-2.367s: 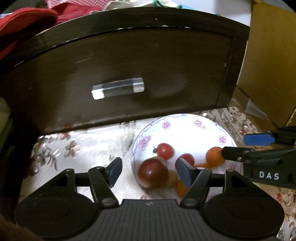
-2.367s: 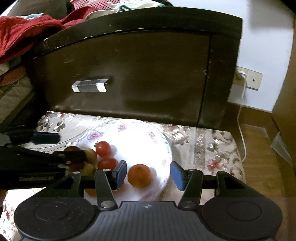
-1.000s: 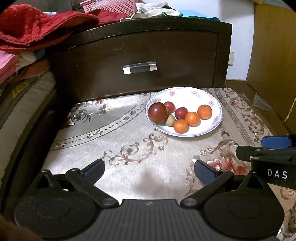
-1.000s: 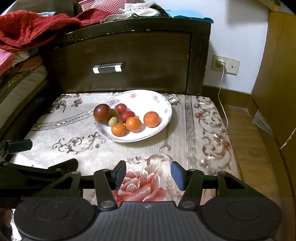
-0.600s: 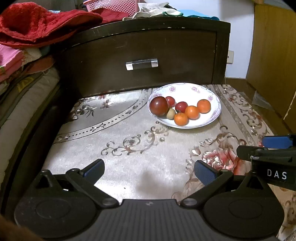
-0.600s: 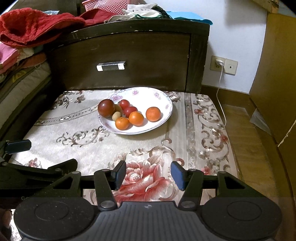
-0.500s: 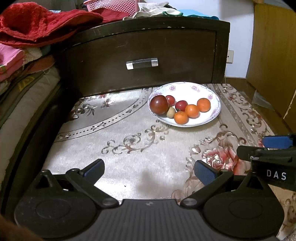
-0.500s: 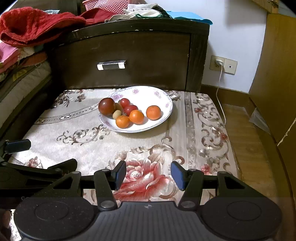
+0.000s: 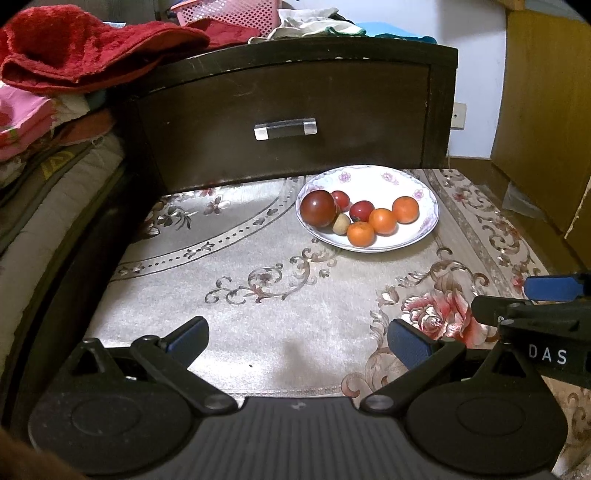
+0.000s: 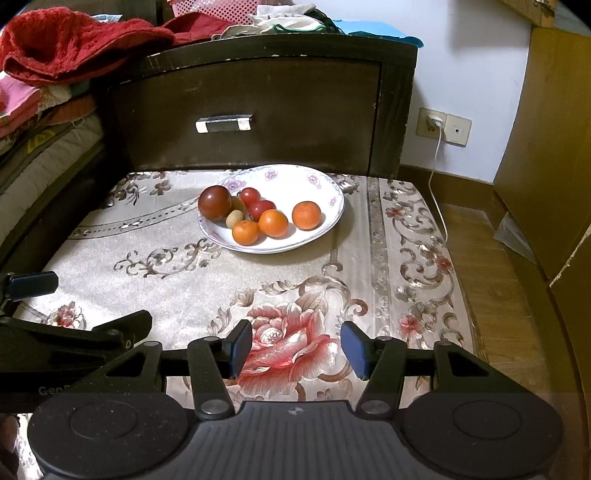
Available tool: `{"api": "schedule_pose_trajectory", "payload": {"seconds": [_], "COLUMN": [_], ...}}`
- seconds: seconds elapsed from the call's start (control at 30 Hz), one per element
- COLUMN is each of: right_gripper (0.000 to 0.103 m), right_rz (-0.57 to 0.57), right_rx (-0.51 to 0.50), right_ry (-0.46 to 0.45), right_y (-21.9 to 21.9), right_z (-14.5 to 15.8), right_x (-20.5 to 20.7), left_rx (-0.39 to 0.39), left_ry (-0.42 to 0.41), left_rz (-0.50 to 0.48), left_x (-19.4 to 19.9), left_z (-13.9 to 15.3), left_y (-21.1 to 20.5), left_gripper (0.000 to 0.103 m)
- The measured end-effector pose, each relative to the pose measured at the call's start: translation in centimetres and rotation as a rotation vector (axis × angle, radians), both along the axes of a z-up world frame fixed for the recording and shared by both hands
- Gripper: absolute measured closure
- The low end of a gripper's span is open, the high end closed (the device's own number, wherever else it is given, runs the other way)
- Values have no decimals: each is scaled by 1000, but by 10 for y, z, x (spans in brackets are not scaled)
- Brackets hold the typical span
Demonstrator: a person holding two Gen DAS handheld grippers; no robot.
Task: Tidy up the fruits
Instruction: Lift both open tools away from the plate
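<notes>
A white floral plate sits on the patterned cloth near the dark drawer front. It holds a large dark red fruit, two small red fruits, a small beige fruit and three oranges. My left gripper is wide open and empty, well back from the plate. My right gripper is open and empty, also well back. Each gripper shows at the edge of the other's view.
A dark cabinet with a drawer handle stands behind the plate. Red towels and a pink basket lie on top. A mattress edge is at left. A wall socket with cord and wooden panels are at right.
Both grippers have pulled back from the plate, which now sits farther away. The left gripper's jaws have opened wide after leaving the dark red fruit on the plate.
</notes>
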State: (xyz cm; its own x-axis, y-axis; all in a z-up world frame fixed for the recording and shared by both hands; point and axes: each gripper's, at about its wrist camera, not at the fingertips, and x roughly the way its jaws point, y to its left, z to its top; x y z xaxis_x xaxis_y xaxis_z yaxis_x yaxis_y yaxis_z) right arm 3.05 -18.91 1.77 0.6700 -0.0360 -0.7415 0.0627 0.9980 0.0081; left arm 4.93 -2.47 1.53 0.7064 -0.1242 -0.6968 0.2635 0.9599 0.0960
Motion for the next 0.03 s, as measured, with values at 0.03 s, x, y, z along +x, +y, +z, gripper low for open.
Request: {"api": "schedule_pose_trajectory", "payload": {"seconds": [0.03], "right_gripper": [52], "right_rz": [0], "right_rx": [2], "right_ry": [-1], "right_y": [0], "right_z": [0], "right_x": [0], "left_rx": [4], "left_ry": [-3], "left_rz": [2], "left_x": [0], "left_z": [0], "left_y": [0], "left_gripper": [0]}}
